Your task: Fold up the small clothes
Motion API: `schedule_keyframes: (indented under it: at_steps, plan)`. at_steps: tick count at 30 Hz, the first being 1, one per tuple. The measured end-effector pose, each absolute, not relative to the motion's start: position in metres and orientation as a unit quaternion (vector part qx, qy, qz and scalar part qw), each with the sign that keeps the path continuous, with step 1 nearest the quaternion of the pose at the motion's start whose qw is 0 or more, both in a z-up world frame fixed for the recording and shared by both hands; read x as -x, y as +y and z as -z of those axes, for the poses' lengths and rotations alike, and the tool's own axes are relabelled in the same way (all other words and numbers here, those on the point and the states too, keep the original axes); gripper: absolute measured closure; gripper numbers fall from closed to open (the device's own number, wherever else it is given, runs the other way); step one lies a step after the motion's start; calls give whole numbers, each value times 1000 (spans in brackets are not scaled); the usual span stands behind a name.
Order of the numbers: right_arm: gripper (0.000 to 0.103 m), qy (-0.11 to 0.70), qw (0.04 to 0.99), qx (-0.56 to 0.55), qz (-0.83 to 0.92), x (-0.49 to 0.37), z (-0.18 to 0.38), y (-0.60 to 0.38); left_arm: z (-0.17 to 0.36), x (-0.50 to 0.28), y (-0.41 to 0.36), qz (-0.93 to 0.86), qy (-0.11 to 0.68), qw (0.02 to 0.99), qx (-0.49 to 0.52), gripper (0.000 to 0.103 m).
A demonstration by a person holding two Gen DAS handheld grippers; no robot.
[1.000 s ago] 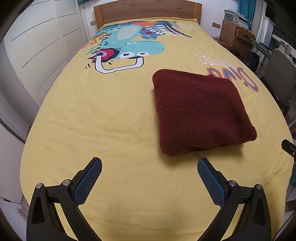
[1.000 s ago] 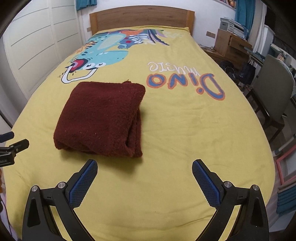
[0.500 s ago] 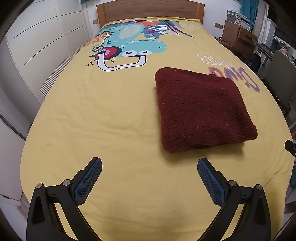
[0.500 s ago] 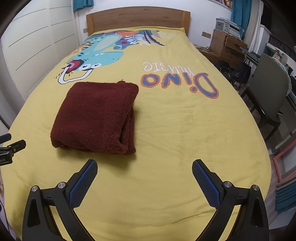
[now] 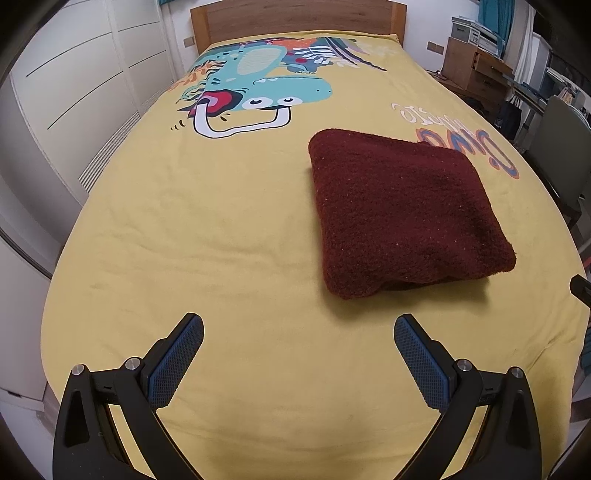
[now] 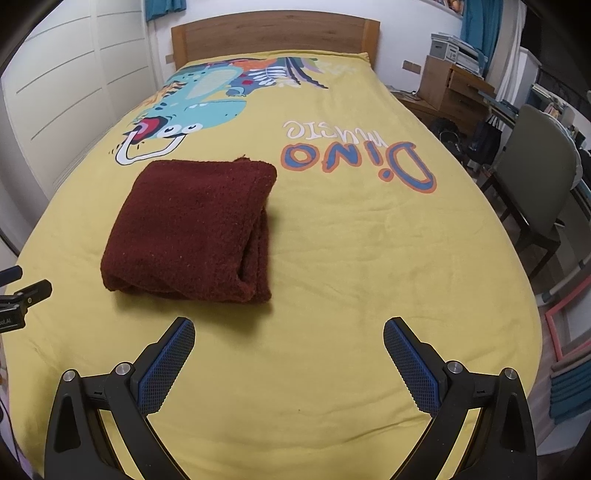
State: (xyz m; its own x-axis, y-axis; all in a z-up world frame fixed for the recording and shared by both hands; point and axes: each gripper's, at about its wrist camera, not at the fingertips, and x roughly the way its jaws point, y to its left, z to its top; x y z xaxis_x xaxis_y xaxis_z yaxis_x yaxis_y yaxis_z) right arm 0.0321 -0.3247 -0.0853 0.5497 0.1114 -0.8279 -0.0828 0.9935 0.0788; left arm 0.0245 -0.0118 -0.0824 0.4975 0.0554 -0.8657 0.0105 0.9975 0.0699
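Bed: yellow bedspread (image 5: pixel 207 236) with a dinosaur print (image 5: pixel 258 99) toward the far end and a wooden headboard (image 6: pixel 273 33) beyond; this is my work surface.
Garment: dark red fleecy garment (image 5: pixel 402 214), already folded into a thick, roughly square bundle, lying flat on the bedspread at mid-bed.
Garment edges: in my right view (image 6: pixel 192 225) the stacked layers show along its right side and the top looks smooth; I judge the folding close to done.
Long axis: slightly longer near-to-far than across, so the open layered side runs away from me.
Direction from my left gripper: the bundle lies ahead and to the right of my left gripper (image 5: pixel 298 347), apart from it.
Direction from my right gripper: the bundle lies ahead and to the left of my right gripper (image 6: pixel 289 347), its near right corner just beyond my left fingertip (image 6: pixel 183 332).
Nearer hand: the right, by my reading; it also faces the layered side.
Left jaws: spread wide, holding nothing.
Right jaws: spread wide, holding nothing.
Surroundings: white wardrobe (image 5: pixel 81 96) on the left, wooden dresser (image 6: pixel 450 88) and grey chair (image 6: pixel 535 177) on the right.
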Motion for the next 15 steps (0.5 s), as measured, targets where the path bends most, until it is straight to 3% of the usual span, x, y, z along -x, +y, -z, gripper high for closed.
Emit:
schedule_keyframes:
  at_steps: [15]
  plan:
    - [1,477,877,-15,-54,-33,88,-323,80,-26,-17,-6,504,863,-35,1]
